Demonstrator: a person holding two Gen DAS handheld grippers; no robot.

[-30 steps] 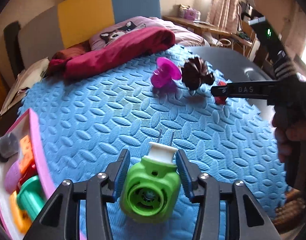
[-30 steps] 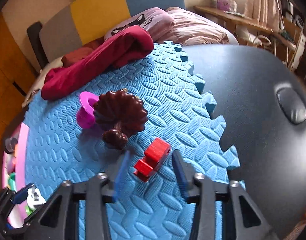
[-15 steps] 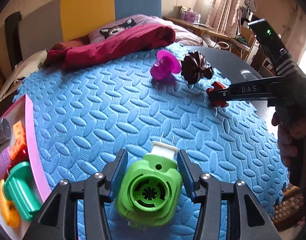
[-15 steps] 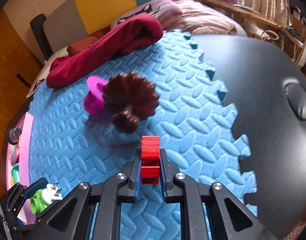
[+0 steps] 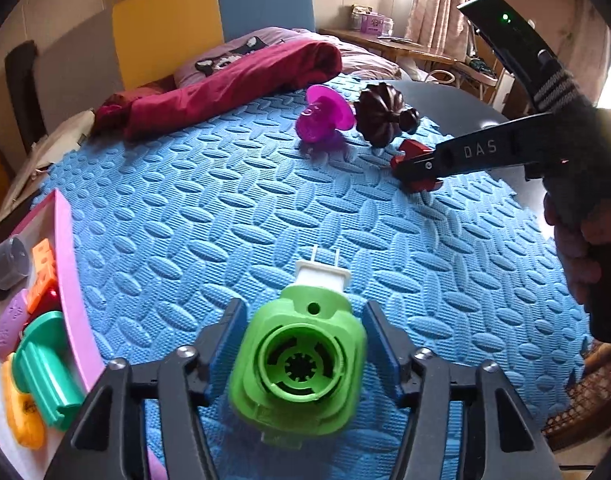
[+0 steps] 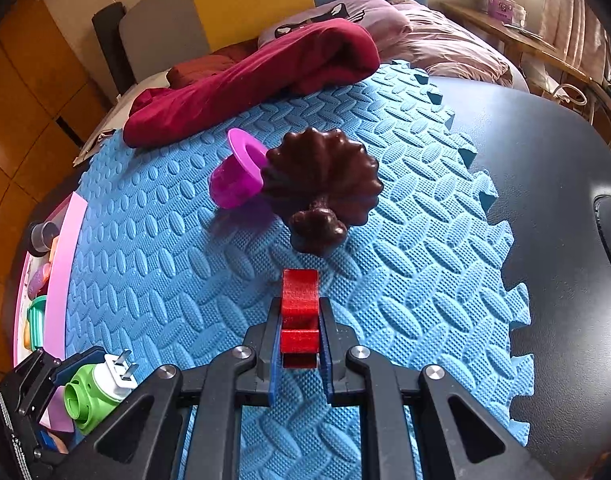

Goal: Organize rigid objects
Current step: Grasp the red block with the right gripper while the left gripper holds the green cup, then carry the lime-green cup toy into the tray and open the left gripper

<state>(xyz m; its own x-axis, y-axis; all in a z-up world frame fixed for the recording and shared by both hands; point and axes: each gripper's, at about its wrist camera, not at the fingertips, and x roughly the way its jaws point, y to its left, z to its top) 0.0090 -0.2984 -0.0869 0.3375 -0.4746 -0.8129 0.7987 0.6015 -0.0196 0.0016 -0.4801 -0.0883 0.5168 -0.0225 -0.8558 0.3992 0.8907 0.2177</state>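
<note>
Right wrist view: red block pinched inside right claw.

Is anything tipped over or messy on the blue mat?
Yes. The purple cup lies tipped on its side, touching the dark brown ridged toy. A red blanket spills over the blue mat's far edge.

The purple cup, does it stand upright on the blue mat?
No, the purple cup lies tipped on its side on the blue mat.
</note>
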